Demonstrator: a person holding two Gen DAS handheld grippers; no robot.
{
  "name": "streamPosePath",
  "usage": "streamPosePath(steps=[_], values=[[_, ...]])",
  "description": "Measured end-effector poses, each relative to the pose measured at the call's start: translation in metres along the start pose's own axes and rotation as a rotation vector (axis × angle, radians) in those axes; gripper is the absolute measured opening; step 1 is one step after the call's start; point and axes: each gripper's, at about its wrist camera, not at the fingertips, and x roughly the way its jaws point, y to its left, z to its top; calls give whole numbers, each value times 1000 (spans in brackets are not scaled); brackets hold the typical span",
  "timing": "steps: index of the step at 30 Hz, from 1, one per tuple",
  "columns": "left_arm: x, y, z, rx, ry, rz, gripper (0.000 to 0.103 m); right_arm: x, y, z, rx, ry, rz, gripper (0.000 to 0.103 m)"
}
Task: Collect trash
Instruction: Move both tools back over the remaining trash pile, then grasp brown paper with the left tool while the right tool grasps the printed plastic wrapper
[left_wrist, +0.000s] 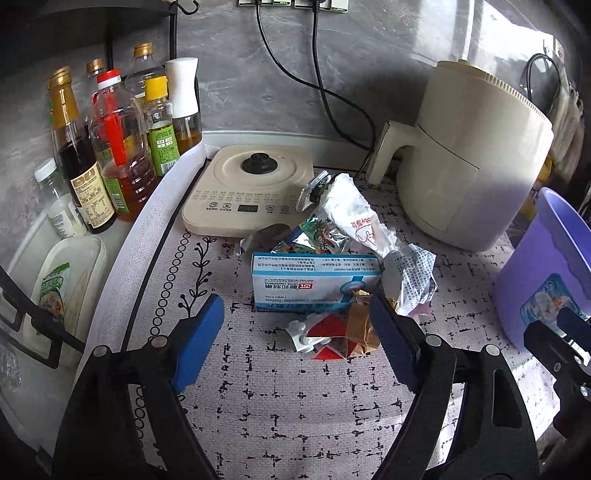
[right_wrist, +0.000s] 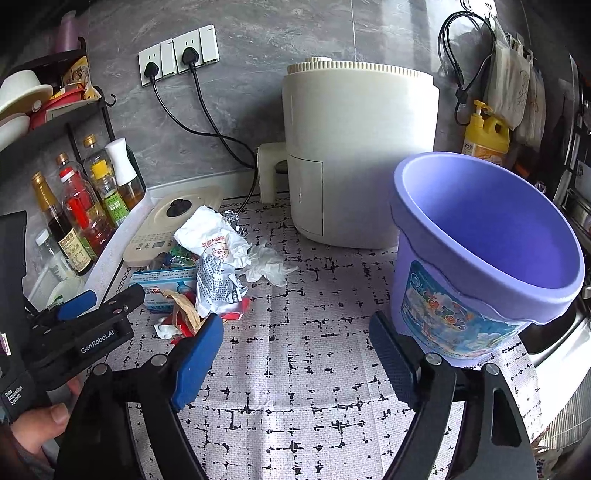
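Observation:
A pile of trash lies on the patterned mat: a blue and white medicine box (left_wrist: 314, 280), a crumpled white bag (left_wrist: 354, 214), a foil wrapper (left_wrist: 317, 236), printed paper (left_wrist: 413, 280), brown paper (left_wrist: 360, 325) and a red and white wrapper (left_wrist: 325, 339). My left gripper (left_wrist: 295, 314) is open just in front of the pile, with the red and white wrapper lying between its blue pads, untouched. My right gripper (right_wrist: 295, 328) is open over bare mat, between the pile (right_wrist: 214, 273) and an empty purple bucket (right_wrist: 480, 240). A white tissue (right_wrist: 266, 262) lies beside the pile.
A cream air fryer (right_wrist: 354, 155) stands behind the bucket, and a kettle base (left_wrist: 247, 192) sits behind the pile. Oil and sauce bottles (left_wrist: 110, 155) line the left wall beside a plastic container (left_wrist: 66, 288). Two cables (right_wrist: 207, 125) run from wall sockets. A steel sink edge (right_wrist: 561, 343) is at the right.

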Motion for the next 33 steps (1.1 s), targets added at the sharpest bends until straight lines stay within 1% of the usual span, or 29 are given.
streamPosePath(steps=[4,9,12,16,19,20,21,22,23,24,25,29,33], values=[[6,-15,-1,0,13,-49,69,0,-8,-3,2,17,-1,72],[11,-31,0,-1,15,-92,68,0,-16,-5,-1,35,-2,68],[10,-39,0,0,1,-118,68,-2,-18,-4,-7,30,-3,68],[13,-48,-3,8,6,-134,68,-2,-24,-5,-4,34,-5,68],[19,-51,-6,7,24,-117,68,-1,-28,-5,-6,42,-4,68],[23,-50,-7,1,37,-113,64,0,-30,-5,-7,44,-3,68],[27,-49,-9,-8,54,-116,49,1,-31,-4,-10,45,0,68],[30,-48,-10,-19,75,-119,26,2,-31,-4,-13,47,4,68],[33,-46,-11,-33,91,-122,21,3,-31,-3,-17,49,9,68],[31,-44,-11,-47,92,-126,18,5,-31,-2,-19,52,16,68],[27,-41,-10,-57,77,-126,17,7,-30,-1,-22,54,25,67],[9,-33,-3,-59,21,-103,17,13,-24,7,-45,50,72,65],[-8,-20,5,-91,-32,-88,17,16,-15,13,-67,38,115,65]])
